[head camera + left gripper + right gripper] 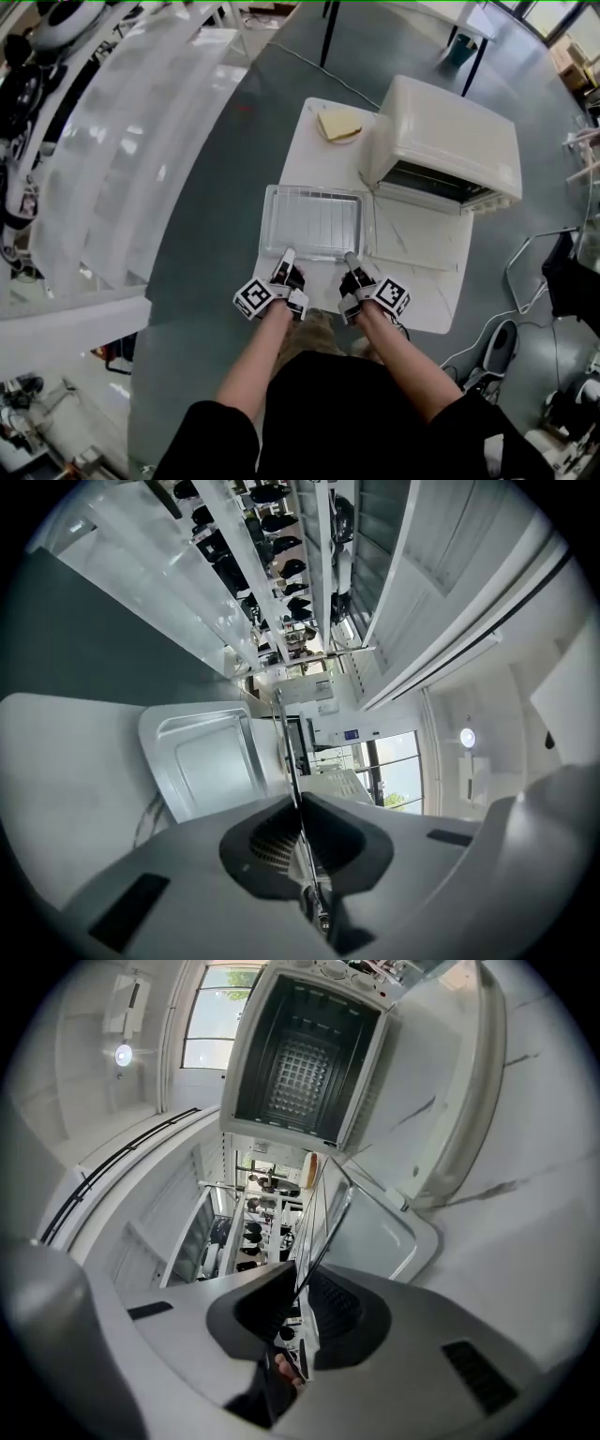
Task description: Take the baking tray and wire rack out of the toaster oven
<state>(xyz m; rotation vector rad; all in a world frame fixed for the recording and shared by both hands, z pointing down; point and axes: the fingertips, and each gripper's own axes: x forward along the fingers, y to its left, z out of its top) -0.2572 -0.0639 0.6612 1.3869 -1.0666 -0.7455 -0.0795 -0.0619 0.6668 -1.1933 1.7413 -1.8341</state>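
Wire rack (315, 217): out of toaster oven (450, 131), over baking tray (271, 223) on desk (424, 292). Left gripper (287, 259) and right gripper (350, 262): fingers clamped on its near edge, spaced apart, likely for level carrying.

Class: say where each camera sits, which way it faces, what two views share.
Head view: on the head, facing down at the table, toaster oven and wire rack; forearms, left tool and right tool show.
Left gripper view: on the left tool, looking along its jaws, shut on the wire rack, toward the baking tray.
Right gripper view: on the right tool, looking past its jaws into the open toaster oven.
Shared by both gripper views: rack, tray.
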